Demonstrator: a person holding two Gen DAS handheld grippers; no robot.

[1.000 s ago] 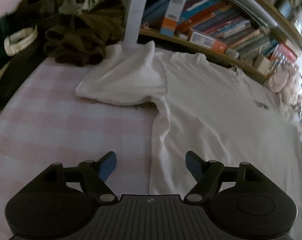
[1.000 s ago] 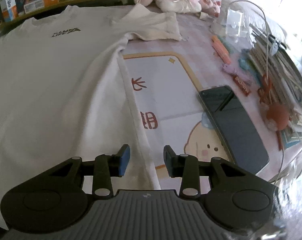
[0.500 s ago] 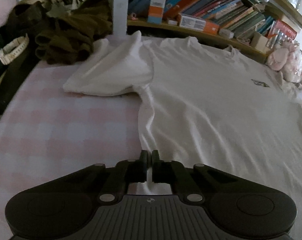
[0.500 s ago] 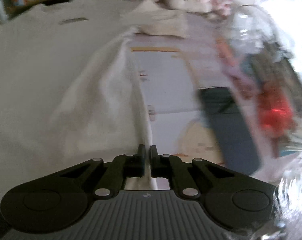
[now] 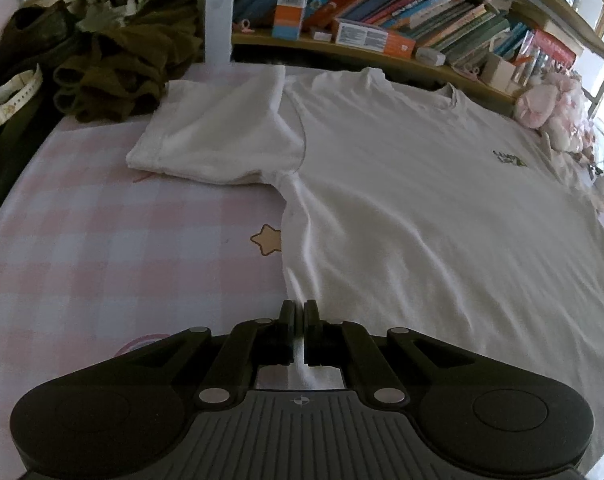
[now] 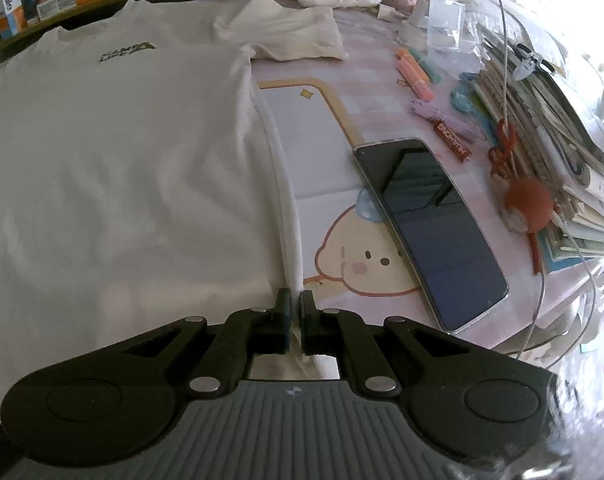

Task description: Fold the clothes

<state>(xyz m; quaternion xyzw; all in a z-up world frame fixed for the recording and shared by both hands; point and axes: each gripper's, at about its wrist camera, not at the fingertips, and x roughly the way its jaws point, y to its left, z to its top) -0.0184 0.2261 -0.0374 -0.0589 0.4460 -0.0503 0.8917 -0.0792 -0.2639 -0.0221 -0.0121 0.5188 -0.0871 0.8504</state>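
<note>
A white T-shirt (image 5: 421,208) lies spread front-up on a pink checked table cover, its small chest logo (image 6: 128,51) showing. My left gripper (image 5: 299,307) is shut on the shirt's left side edge near the hem, and a strip of white cloth runs between its fingers. The left sleeve (image 5: 218,136) lies flat toward the back. My right gripper (image 6: 295,297) is shut on the opposite side seam of the T-shirt (image 6: 122,168), the pinched edge rising slightly in a ridge. The right sleeve (image 6: 298,34) lies crumpled at the back.
A dark phone (image 6: 429,228) lies just right of my right gripper on a cartoon mat. Pens, a cable and stacked books (image 6: 549,120) crowd the right edge. Brown clothes (image 5: 118,68) and a watch (image 5: 12,96) sit back left, before a shelf of books (image 5: 401,12).
Both grippers went from open to shut on the shirt's side edges. The left view shifted forward and right along the seam; the right seam is lifted into a ridge.
</note>
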